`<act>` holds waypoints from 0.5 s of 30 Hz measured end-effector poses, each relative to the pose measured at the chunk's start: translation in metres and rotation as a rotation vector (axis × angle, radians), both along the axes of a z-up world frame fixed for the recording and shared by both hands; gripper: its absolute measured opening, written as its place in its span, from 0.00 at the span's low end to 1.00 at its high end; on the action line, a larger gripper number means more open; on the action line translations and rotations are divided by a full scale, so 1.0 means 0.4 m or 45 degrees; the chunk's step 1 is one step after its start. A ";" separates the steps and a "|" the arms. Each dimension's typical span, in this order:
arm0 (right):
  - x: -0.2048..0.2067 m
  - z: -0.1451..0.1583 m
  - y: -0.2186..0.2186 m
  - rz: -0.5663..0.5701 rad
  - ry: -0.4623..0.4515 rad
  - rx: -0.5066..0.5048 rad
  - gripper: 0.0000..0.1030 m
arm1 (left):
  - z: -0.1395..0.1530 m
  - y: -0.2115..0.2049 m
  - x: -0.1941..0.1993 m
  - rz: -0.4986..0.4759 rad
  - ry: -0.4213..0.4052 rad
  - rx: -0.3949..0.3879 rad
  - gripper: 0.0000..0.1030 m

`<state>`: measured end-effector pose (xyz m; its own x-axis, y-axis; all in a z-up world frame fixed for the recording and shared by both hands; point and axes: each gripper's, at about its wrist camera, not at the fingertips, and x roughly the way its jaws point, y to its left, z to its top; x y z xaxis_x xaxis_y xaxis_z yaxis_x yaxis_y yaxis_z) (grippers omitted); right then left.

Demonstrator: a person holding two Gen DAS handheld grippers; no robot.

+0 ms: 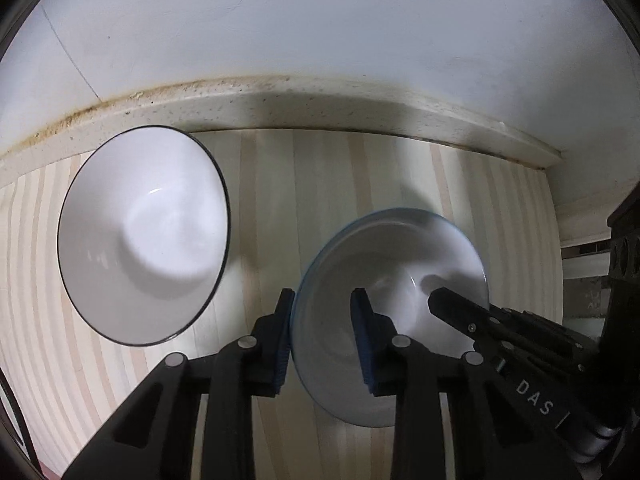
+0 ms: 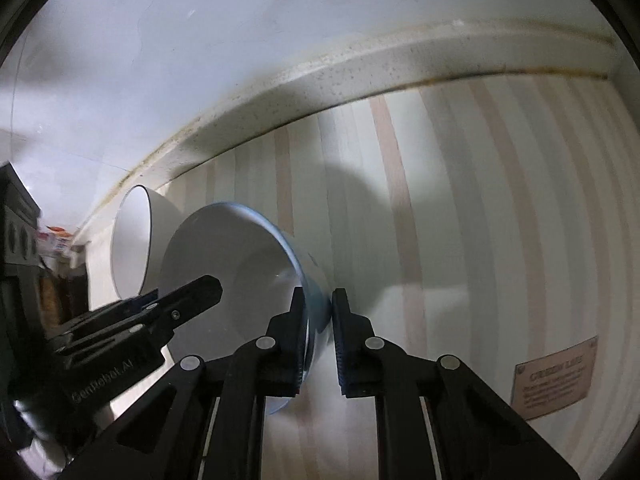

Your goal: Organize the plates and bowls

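Both grippers are on the white ceramic bowl with the blue rim (image 1: 384,264): the left gripper (image 1: 322,312) pinches its near-left wall, one pad outside, one inside, and the right gripper (image 2: 318,312) pinches the opposite rim the same way. The bowl is blurred over the pale striped wooden counter (image 1: 280,184). Just beside it, apart, sits a white bowl with a thin dark rim (image 1: 144,236), close to the speckled beige backsplash ledge (image 1: 320,108).

Right gripper (image 2: 318,336) clamped on blue-rimmed bowl (image 2: 224,264) wall, left gripper (image 2: 200,292) opposite, over striped board (image 2: 480,200).
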<state>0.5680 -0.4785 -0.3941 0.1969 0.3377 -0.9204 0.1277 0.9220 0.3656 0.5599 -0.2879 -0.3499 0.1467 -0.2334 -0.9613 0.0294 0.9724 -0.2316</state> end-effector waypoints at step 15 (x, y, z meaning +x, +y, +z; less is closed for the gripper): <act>-0.111 0.165 0.000 -0.012 -0.083 -0.022 0.13 | 0.185 0.017 -0.149 -0.092 -0.092 -0.020 0.25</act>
